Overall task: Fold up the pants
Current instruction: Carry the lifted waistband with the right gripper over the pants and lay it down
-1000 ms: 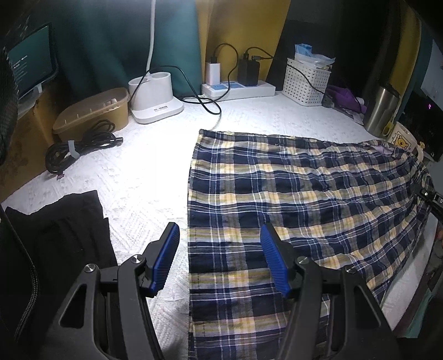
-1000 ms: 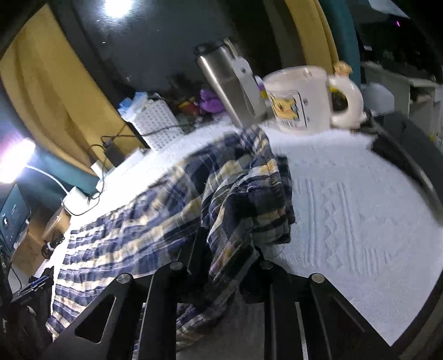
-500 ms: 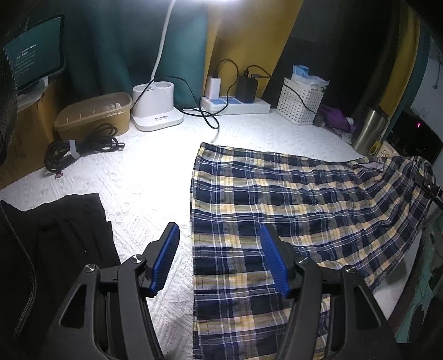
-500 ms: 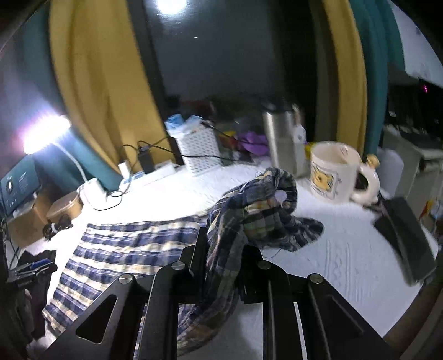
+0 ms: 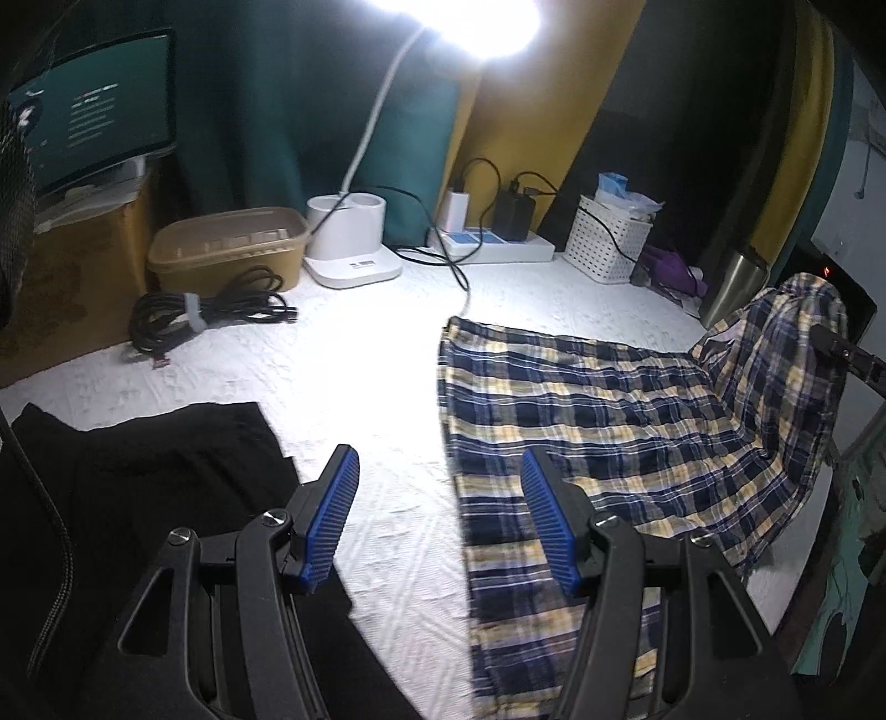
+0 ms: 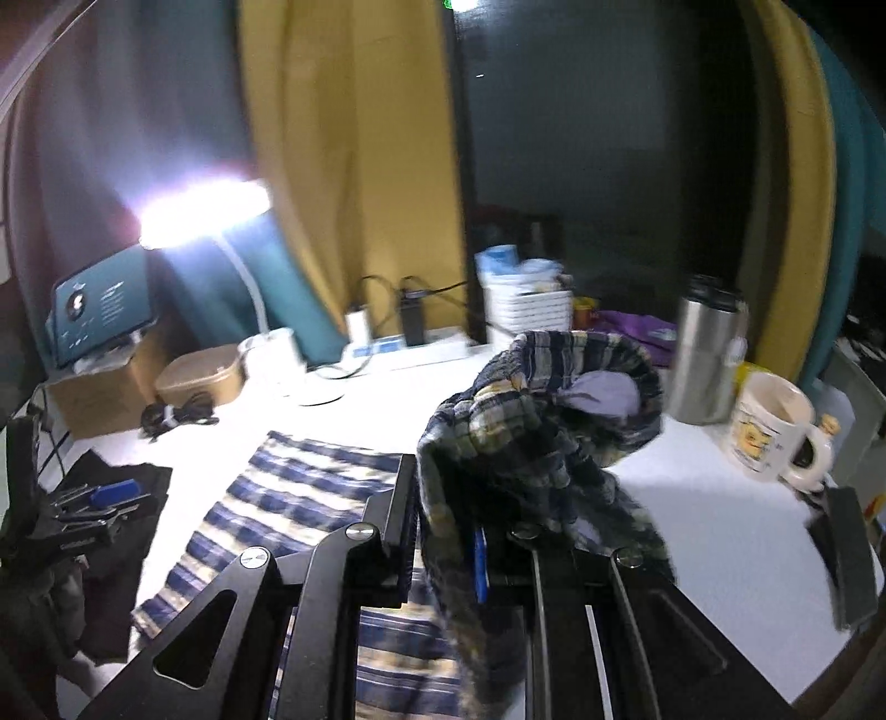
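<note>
Pants (image 5: 609, 421) lie near the table's (image 5: 360, 354) front edge – right gripper (image 6: 443, 531) clamped on a lifted end, left gripper (image 5: 437, 520) apart, empty; mug (image 6: 769, 432) and flask (image 6: 703, 354) near

Dim room, single desk lamp (image 5: 476, 22) glaring white at far side, washing out tablecloth (image 5: 354, 354) beneath. Right wrist view motion-blurred. Fisheye edges curved, dark.

A home desk corner: lamp (image 5: 354, 166), power strip (image 5: 493, 249), mug (image 6: 775, 432), curtains (image 5: 526, 138).
</note>
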Tool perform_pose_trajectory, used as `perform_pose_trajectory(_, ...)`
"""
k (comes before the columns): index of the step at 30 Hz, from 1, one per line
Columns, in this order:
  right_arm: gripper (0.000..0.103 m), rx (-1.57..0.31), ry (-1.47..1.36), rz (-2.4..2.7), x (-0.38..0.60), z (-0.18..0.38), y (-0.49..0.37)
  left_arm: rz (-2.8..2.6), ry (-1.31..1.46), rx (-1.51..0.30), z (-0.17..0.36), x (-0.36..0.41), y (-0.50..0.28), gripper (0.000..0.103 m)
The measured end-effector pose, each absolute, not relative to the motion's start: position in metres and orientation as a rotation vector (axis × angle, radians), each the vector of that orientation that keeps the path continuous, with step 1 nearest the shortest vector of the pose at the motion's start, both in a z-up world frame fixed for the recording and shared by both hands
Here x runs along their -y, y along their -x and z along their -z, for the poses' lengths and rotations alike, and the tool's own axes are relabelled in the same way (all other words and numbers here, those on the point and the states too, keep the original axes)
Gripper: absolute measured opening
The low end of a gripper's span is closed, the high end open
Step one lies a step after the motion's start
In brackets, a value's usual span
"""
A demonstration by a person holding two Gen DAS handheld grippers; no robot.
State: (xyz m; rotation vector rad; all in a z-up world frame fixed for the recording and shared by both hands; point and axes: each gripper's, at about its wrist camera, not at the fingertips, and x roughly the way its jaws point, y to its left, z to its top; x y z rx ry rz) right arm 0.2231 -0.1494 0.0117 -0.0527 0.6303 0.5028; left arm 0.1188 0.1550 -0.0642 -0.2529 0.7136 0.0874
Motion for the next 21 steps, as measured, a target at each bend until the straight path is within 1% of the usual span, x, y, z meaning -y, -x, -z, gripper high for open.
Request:
perform_pose_trajectory(9,0.016,-0.707,0.175,-0.681,0.048,0.018,-0.208,-0.127,0.307,-0.698,0.071,-0.191,-0.096,0.061)
perform_pose_trajectory(17,0.014,-0.832,0.322,-0.825,-0.033,0.071,-0.179,-0.144,0.336,-0.705,0.080,-0.210,-0.085,0.061)
perform_pose_trajectory(21,0.014,-0.828,0.399,-0.847,-0.055,0.081,-0.159,-0.150,0.348,-0.707,0.082,-0.216,-0.083,0.061)
